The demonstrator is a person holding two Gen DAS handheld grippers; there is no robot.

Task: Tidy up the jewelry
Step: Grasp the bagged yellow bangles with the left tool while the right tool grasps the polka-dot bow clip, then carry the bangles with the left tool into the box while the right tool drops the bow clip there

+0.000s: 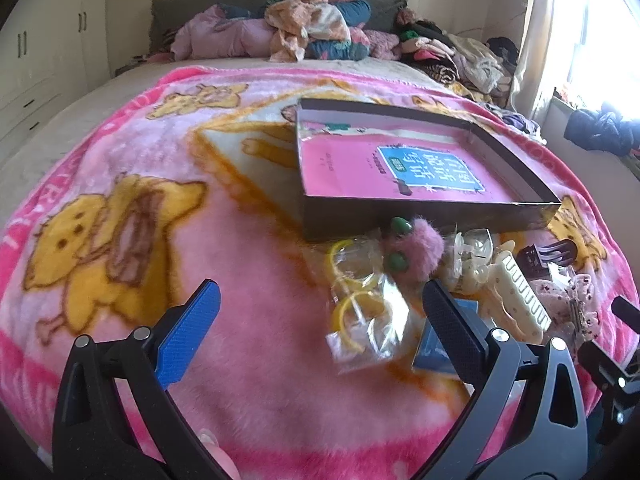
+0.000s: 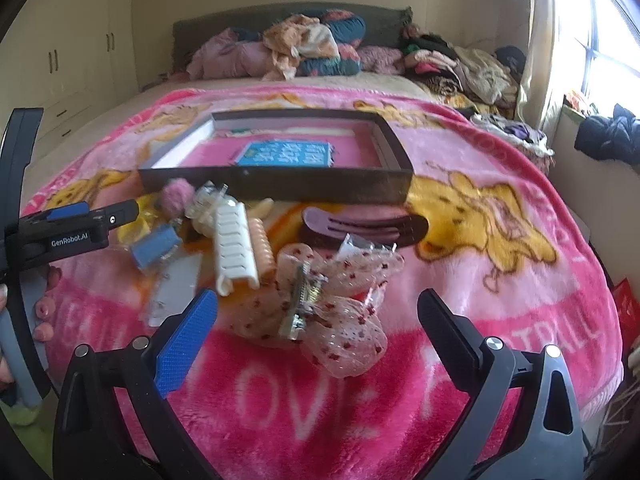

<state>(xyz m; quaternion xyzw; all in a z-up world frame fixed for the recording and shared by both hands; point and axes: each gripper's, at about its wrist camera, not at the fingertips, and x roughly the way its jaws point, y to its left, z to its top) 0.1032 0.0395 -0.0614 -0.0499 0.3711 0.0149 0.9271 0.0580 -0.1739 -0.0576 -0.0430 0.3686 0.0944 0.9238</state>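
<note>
A shallow dark box (image 1: 420, 216) (image 2: 280, 186) with a pink book inside lies on the pink blanket. In front of it sits a heap of hair accessories: a clear bag of yellow rings (image 1: 356, 312), a pink fuzzy piece (image 1: 416, 248) (image 2: 176, 196), a white claw clip (image 1: 520, 300) (image 2: 232, 248), a dark clip (image 2: 360, 228), a small blue box (image 2: 154, 246) and a spotted mesh bow (image 2: 332, 312). My left gripper (image 1: 320, 312) hangs open just short of the bag. My right gripper (image 2: 316, 316) is open, with the bow between its fingers but untouched.
The blanket (image 1: 120, 208) covers a bed with piled clothes and pillows (image 2: 304, 48) at the headboard. Wardrobe doors (image 1: 32, 52) stand on the left, a bright window (image 2: 600, 40) on the right. A hand (image 2: 42, 308) holds the left gripper's handle.
</note>
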